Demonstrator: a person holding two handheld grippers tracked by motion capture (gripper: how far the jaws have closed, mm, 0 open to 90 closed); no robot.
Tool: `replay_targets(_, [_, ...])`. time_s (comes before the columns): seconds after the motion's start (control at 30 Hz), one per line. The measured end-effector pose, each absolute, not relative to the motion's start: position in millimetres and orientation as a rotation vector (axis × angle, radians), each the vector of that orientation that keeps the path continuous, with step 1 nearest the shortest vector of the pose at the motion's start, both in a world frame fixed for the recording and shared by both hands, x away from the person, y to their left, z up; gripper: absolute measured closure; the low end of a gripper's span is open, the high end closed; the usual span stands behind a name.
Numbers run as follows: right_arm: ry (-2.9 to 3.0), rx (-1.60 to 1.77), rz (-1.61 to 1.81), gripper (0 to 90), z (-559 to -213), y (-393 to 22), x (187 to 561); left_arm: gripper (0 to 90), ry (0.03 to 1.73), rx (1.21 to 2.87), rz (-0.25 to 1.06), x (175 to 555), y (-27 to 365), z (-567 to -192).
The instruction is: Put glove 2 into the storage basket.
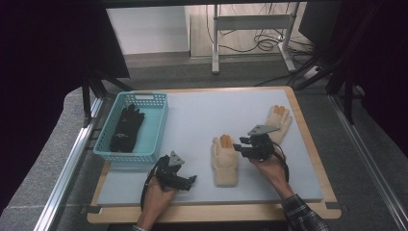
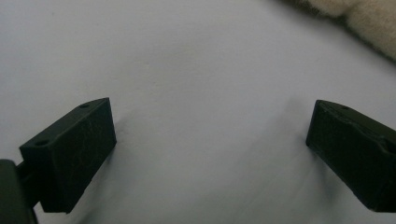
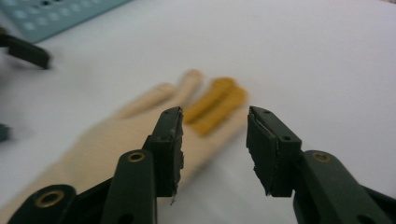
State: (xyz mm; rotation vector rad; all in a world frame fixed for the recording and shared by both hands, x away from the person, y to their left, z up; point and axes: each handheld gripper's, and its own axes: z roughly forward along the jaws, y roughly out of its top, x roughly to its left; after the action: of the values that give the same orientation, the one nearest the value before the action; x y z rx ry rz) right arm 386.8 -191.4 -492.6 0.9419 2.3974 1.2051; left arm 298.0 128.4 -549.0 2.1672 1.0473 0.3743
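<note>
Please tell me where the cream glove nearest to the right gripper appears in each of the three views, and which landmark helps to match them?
High view: cream glove lies at centre, orange fingertips pointing away, right gripper beside it.
Left gripper view: a fuzzy cream edge at the top right corner, probably its cuff.
Right gripper view: left of centre, beyond the jaws.
Shared landmark: the pale table mat.

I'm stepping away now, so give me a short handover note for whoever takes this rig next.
Left gripper: open, empty, low over the mat beside the near glove's cuff.
Right gripper: open, empty, at the near glove's fingers.
Far glove: flat on the mat, beyond the right gripper.
Black gloves: in the basket.
Done: black gloves binned.
Left, probably: both cream gloves to the basket.
</note>
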Motion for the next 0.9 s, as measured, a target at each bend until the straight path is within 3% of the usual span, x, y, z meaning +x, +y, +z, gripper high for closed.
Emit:
replay_targets(0.27, [2.285,1.142,1.112,64.0,-492.5,-251.0,419.8,1.8,1.047,2.167,0.374,298.1,128.4,-549.0])
replay_targets(0.5, [2.149,1.301,1.005,65.7,-485.5,-308.0,445.3,1.8,1.046,2.168,0.374,298.2,128.5,-549.0])
replay_targets(0.67, [2.071,1.39,0.97,64.6,-487.5,-335.2,460.1,1.8,1.047,2.167,0.373,298.2,128.5,-549.0])
replay_targets(0.9, [2.038,1.479,0.951,56.2,-506.3,-344.5,477.4,1.8,1.047,2.167,0.373,298.2,128.5,-549.0])
